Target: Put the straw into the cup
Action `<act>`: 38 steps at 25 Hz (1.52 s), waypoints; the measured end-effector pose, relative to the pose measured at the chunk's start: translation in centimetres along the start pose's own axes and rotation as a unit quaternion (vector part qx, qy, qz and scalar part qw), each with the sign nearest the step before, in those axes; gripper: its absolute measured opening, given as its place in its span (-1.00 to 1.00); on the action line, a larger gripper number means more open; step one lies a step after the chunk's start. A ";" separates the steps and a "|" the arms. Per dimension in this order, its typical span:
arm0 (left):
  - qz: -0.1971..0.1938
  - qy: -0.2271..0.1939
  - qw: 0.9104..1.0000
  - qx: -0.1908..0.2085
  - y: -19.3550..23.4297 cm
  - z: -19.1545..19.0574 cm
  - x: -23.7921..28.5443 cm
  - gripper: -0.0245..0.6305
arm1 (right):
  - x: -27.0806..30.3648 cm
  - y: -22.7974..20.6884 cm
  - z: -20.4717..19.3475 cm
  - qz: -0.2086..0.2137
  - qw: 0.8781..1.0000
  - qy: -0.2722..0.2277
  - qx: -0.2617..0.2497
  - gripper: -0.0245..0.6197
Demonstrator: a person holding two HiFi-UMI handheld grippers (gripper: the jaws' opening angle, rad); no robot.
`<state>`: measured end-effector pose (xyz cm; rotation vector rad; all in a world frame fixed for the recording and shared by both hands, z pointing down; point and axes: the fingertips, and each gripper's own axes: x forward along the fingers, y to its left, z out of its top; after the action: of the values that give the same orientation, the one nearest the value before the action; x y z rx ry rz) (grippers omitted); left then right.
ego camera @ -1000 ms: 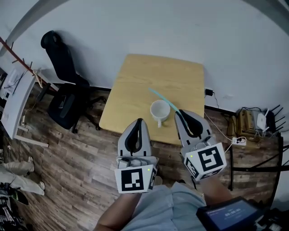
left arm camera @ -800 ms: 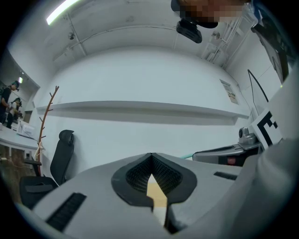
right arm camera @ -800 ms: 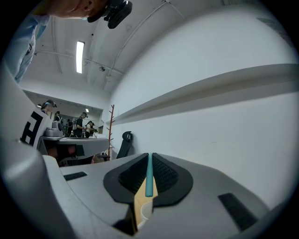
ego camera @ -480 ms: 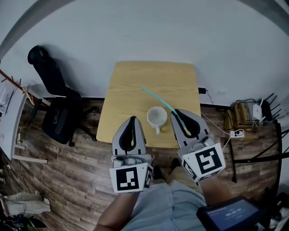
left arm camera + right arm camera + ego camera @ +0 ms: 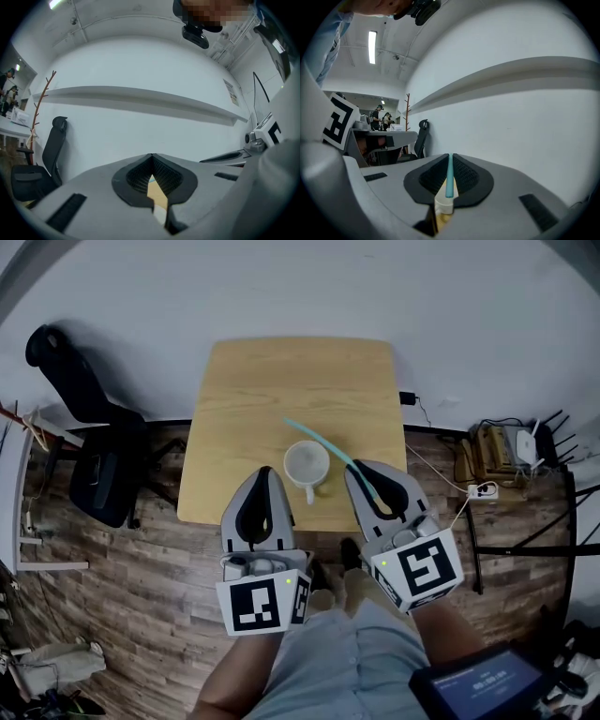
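Note:
A white mug point(image 5: 306, 463) stands near the front edge of the light wooden table point(image 5: 281, 381), its handle toward me. My right gripper point(image 5: 361, 468) is just right of the mug and shut on a teal straw point(image 5: 323, 442). The straw slants up-left past the mug's far rim, over the tabletop. In the right gripper view the straw point(image 5: 449, 176) runs out between the pads of the right gripper point(image 5: 450, 157), with the mug point(image 5: 444, 206) below. My left gripper point(image 5: 264, 472) hovers left of the mug, shut and holding nothing. In its own view the left gripper point(image 5: 151, 157) shows only a sliver of table.
A black office chair point(image 5: 89, 456) stands left of the table. Right of the table are a power strip with cables point(image 5: 483, 490) and a router point(image 5: 525, 442) on a low rack. A white wall lies behind the table, wooden floor around it.
The head view has shifted, so table and mug sit further left and lower in the picture. Both grippers keep their places beside the mug; the straw stays in the right gripper.

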<state>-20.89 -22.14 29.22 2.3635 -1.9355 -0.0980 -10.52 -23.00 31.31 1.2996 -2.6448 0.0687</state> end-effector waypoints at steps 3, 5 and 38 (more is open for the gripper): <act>0.003 0.014 1.000 -0.005 0.0 -1.4 0.3 -0.93 | 0.1 -0.3 -1.7 0.003 1.000 0.016 0.010 -0.85; 0.005 0.027 1.000 -0.008 0.0 -2.5 0.4 -0.93 | 0.2 -0.3 -2.9 0.006 0.999 0.026 0.018 -0.85; 0.025 0.131 0.991 -0.030 1.8 -14.1 1.7 -0.93 | 4.3 0.1 -15.7 0.060 0.988 0.119 0.073 -0.70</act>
<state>-20.84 -23.84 43.44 2.1633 -1.8386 0.1473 -10.78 -24.26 47.50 1.0926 -2.5487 0.4159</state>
